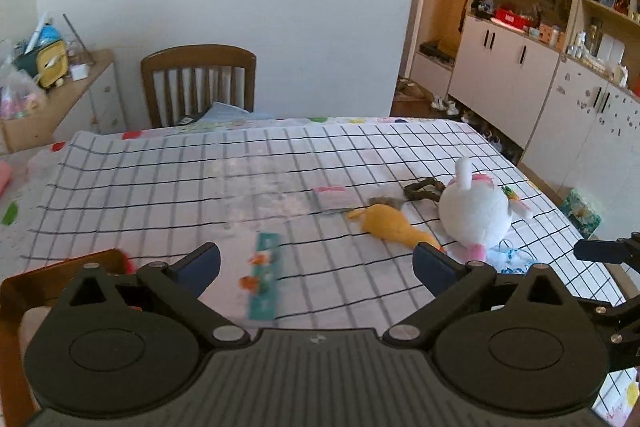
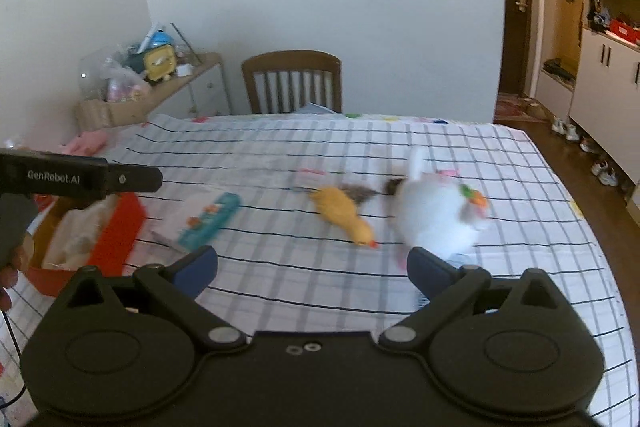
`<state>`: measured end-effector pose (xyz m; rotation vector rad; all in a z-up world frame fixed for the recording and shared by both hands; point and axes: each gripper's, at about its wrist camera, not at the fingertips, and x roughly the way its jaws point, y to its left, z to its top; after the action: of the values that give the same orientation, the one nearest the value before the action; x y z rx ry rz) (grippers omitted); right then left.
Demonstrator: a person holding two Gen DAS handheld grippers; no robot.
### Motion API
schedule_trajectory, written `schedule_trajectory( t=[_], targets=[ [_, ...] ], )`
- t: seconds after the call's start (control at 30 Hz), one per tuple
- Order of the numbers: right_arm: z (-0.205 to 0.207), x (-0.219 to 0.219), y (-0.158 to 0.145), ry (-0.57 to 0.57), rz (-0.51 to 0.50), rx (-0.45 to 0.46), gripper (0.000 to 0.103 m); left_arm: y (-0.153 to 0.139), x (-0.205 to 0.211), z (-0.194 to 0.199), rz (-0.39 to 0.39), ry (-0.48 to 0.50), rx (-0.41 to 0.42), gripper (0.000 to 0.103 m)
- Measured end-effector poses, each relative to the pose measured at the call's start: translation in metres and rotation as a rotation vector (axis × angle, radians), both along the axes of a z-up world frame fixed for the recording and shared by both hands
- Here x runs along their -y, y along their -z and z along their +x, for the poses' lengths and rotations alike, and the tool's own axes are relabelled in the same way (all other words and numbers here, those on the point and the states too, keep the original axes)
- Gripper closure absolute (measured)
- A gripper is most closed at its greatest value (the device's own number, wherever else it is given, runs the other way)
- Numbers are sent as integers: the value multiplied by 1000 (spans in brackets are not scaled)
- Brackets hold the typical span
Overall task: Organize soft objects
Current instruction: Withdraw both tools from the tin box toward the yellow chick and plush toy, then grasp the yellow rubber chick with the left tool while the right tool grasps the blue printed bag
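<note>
Both tongs, my left (image 1: pixel 316 269) and right (image 2: pixel 312 269), gape wide and empty above the bench (image 1: pixel 160 179), short of the white plush rabbit (image 1: pixel 476 215).

Bare checked cloth (image 1: pixel 168 179) from 9 to 12 o'clock; teal strip (image 1: pixel 265 275), yellow toy (image 1: pixel 390 223), white plush (image 1: pixel 476 215) blocking 12 to 3.

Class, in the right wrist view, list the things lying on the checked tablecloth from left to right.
Red box → teal strip with orange shapes → yellow rubber chicken → white plush rabbit.
</note>
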<state>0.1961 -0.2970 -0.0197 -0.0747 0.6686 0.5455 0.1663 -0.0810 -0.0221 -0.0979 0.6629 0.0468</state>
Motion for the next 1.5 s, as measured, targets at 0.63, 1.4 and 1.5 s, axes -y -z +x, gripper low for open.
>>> schedule_trajectory(
  t=[0.63,1.4,1.5],
  targets=[
    [62,68,47,27,-67,-59,2,55,65,89,17,11,-89,0],
    [107,73,104,-35,-153,-159,3,105,81,177,-2,-79,-184,0],
    [108,73,108,-37,-156,-166,4,112,79,184,-9,-89,-210,1]
  ],
)
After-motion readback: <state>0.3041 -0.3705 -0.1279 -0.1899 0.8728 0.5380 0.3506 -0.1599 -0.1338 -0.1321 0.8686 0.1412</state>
